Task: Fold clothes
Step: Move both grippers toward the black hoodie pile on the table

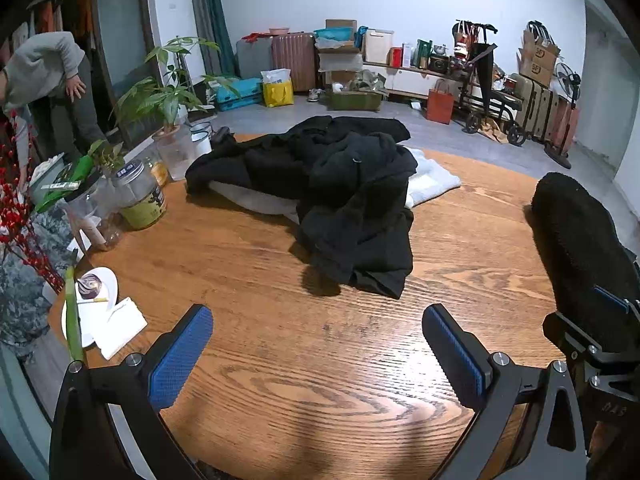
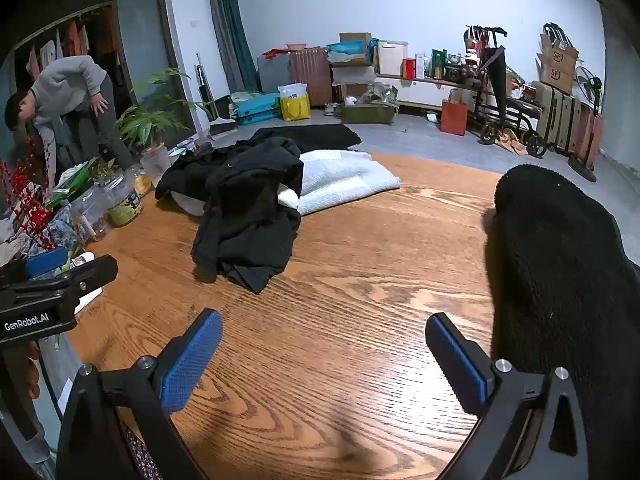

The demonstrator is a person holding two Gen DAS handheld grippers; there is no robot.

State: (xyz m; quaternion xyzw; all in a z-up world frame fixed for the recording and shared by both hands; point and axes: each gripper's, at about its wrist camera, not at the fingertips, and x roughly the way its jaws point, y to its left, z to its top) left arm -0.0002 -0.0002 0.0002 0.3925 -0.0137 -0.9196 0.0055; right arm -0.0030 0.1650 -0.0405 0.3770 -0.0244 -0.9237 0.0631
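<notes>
A crumpled heap of black clothes [image 1: 344,188] [image 2: 248,204] lies at the far middle of the round wooden table [image 1: 280,360] [image 2: 360,300]. It partly covers a white folded garment [image 1: 434,178] [image 2: 344,178]. A black fleecy garment [image 1: 576,248] [image 2: 560,280] rises at the table's right side, just outside my right gripper's right finger. My left gripper [image 1: 318,344] is open over bare wood at the near edge, with nothing between its blue pads. My right gripper [image 2: 324,360] is open too and holds nothing, well short of the heap.
Glass jars [image 1: 140,196], potted plants [image 1: 168,96], a red berry branch [image 1: 20,220] and a white plate with paper [image 1: 104,312] crowd the table's left edge. A person in a grey top [image 2: 68,84] bends over at far left. Suitcases, boxes and a cart [image 2: 500,92] line the back wall.
</notes>
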